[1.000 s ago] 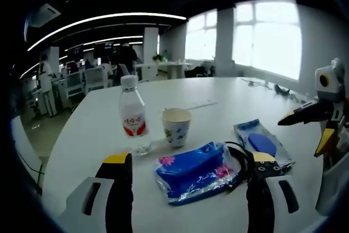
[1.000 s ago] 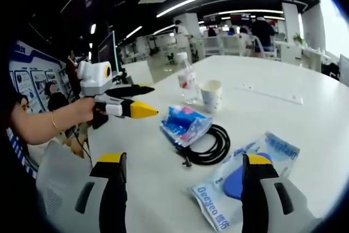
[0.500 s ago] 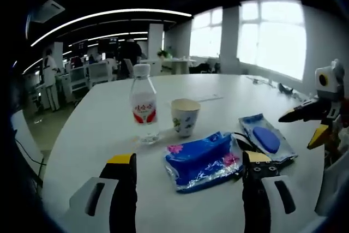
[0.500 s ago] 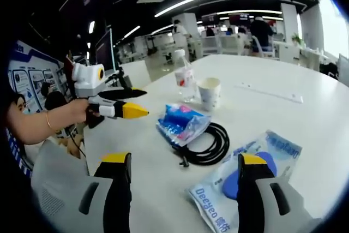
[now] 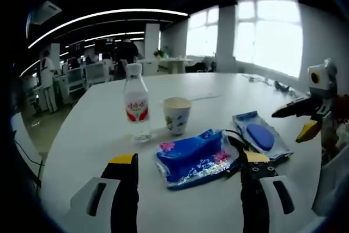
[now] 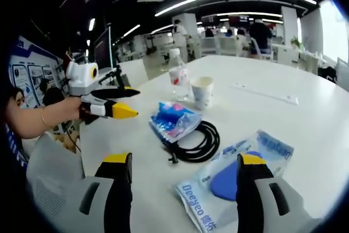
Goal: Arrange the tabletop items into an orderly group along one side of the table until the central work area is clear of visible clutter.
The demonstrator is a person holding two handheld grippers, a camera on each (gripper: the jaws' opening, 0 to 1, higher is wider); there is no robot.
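Both claws hover spread above the white table (image 5: 82, 135), the left claw (image 5: 188, 165) over the blue packet (image 5: 193, 156).

"Deerea" on clear pouch (image 6: 234, 175), bottle (image 5: 135, 108) label unreadable

Nothing on the white table (image 5: 98, 129) shifts — the water bottle (image 5: 134, 108), paper cup (image 5: 176, 115), blue packet (image 5: 195, 158), black cable (image 6: 194, 142) and bagged blue item (image 6: 235, 175) lie as they did. In the left gripper view the right gripper (image 5: 299, 118) now sits a little further in from the edge — in the right gripper view the left gripper (image 6: 126, 102) sits slightly further left.
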